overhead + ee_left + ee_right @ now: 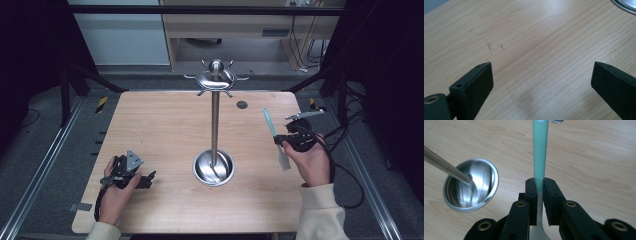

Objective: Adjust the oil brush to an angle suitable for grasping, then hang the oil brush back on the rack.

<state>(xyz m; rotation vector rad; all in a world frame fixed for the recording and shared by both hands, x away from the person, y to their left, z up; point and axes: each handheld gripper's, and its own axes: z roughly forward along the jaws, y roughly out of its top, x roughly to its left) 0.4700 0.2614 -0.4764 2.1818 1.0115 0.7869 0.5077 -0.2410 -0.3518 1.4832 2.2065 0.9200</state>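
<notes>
A tall metal stand with hooks around its top rises from a round shiny base at the table's middle. My right gripper is to the right of it, shut on a spatula with a teal handle and a pale blade. In the right gripper view the jaws clamp the spatula where teal meets white, with the handle pointing away and the stand base at the left. My left gripper rests near the front left, open, with bare wood between its jaws.
The wooden table has a small dark hole behind the stand. Black frame rails run along both sides. The rim of the stand base is at the top right of the left gripper view.
</notes>
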